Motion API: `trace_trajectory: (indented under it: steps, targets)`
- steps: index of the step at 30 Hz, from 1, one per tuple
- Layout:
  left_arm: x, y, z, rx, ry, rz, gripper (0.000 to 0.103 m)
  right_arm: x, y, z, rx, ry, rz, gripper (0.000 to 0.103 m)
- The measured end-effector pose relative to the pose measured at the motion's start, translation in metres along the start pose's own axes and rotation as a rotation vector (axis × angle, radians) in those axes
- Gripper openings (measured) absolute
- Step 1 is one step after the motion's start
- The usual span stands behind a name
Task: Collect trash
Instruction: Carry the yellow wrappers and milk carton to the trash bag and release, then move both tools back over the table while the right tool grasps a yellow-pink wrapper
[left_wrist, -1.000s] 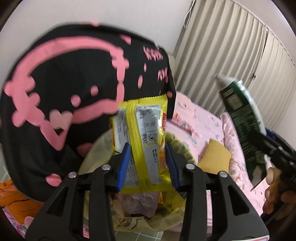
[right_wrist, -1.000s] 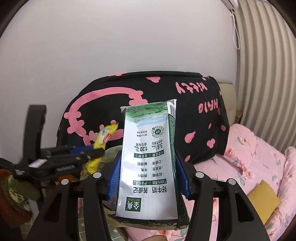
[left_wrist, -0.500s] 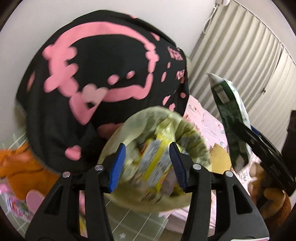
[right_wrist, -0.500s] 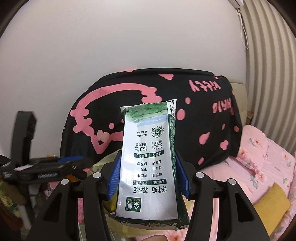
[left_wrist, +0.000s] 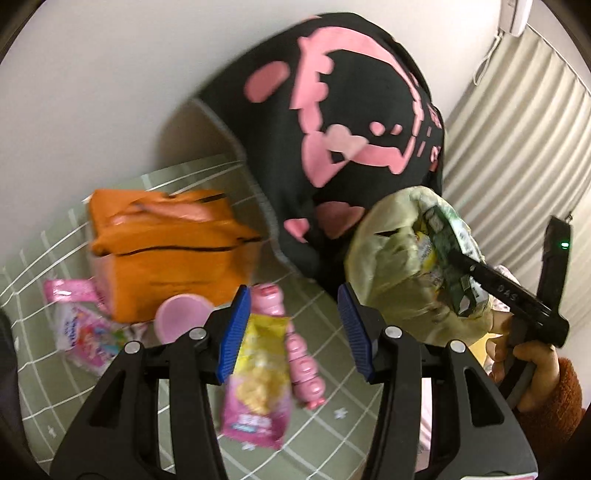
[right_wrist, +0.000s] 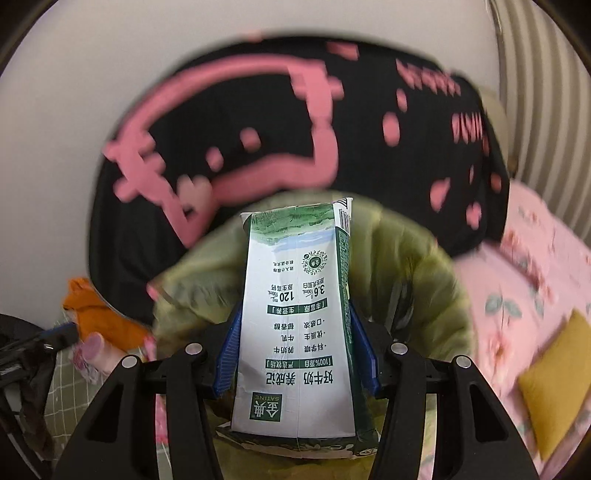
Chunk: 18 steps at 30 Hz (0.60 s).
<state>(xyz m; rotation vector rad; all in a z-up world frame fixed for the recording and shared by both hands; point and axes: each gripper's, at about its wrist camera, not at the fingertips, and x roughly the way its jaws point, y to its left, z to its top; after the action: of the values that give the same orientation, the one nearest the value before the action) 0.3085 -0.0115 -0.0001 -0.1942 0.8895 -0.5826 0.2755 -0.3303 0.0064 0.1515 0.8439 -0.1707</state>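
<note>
The left hand-held gripper (left_wrist: 291, 332) was spread, with nothing between its blue pads; it pointed down at the floor mat (left_wrist: 332, 435), a green mat with white lines. Just beyond its fingertips a yellow and pink snack packet (left_wrist: 258, 373) lay on the mat, and a pink toy (left_wrist: 299, 354) lay beside it, touching it. A little farther to the left there were a round pink lid (left_wrist: 183, 314), a pink wrapper (left_wrist: 88, 332) and an orange bag (left_wrist: 166, 251). The right hand-held gripper (right_wrist: 295, 354) was pinching a milk carton (right_wrist: 299, 325), white and green, with both pads pressing on its sides. The carton was upright in that view, with its printing upside down, and it was held just over the open mouth of the trash bag (right_wrist: 424, 288), a yellowish green plastic bag. In the left view the carton's far end was already at the mouth of this bag, with a person's hand (left_wrist: 524, 362) in an orange sleeve on the handle. Behind the bag stood a black cushion (right_wrist: 258, 110) with pink drawing, against a white wall. To the right lay a pink bed (right_wrist: 535, 280) with a yellow pillow (right_wrist: 557, 376).
</note>
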Motion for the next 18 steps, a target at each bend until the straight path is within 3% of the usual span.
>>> trace_trajectory:
  steps: [7,18]
  targets:
    - [-0.010,0.031,-0.016,-0.057,-0.001,0.039,0.047,0.011,-0.003,-0.003,0.014,0.038,-0.008,0.050]
    - [-0.026,0.066,-0.027,-0.108,-0.029,0.111,0.048,-0.033,0.018,-0.007,-0.060,-0.083,-0.052,0.051]
